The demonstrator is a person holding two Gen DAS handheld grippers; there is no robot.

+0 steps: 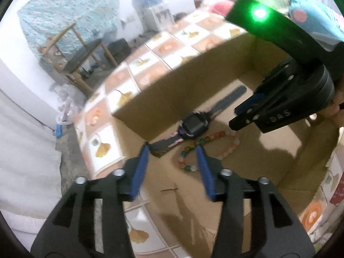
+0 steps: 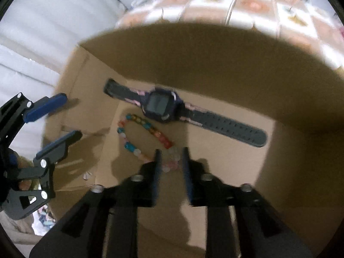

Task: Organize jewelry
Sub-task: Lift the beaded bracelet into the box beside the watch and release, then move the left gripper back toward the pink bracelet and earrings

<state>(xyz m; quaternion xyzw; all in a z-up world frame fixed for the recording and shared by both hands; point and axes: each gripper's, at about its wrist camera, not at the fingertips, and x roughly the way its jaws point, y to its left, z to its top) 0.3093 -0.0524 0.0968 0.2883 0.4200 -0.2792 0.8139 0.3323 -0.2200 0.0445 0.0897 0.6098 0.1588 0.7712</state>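
both grippers point down into an open cardboard box (image 1: 172, 90) on a tiled-pattern cloth (image 1: 120, 99). a dark watch (image 2: 163, 105) lies flat on the box floor, with a coloured bead bracelet (image 2: 148, 133) just beside it on the near side. the left gripper (image 1: 172, 148) is released, nothing between its pads. the right gripper (image 2: 169, 150) stands parted over the bracelet's pale beads, not pressing them.

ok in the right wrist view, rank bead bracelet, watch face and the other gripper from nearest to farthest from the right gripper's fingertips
From the right gripper:
1. Bead bracelet: its pale pink end lies between the open fingertips, on the cardboard box floor.
2. Watch face: just beyond the bracelet, toward the box's far wall.
3. Left gripper: far off at the left edge, open and empty.
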